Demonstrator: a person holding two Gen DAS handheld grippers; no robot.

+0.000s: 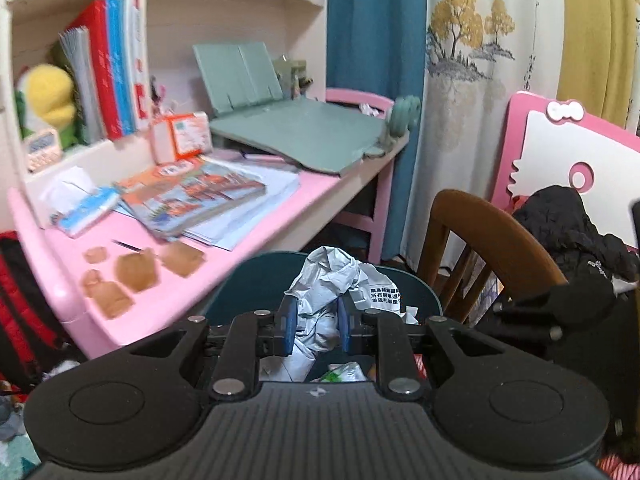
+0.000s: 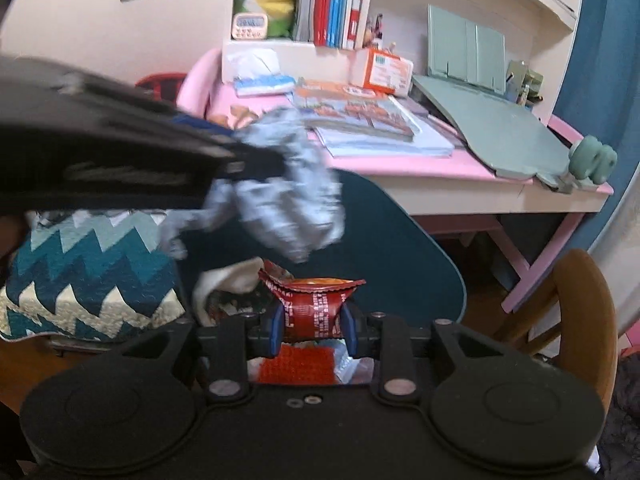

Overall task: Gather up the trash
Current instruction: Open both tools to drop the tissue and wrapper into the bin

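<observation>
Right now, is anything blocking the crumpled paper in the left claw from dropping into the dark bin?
Nothing visible does. The crumpled paper, gripped by the left claw, hangs over the dark bin, whose opening shows only trash inside.

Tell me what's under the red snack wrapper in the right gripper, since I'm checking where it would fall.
Under the red snack wrapper: the dark bin, holding a red mesh piece and clear plastic. The right gripper hides anything deeper.
</observation>
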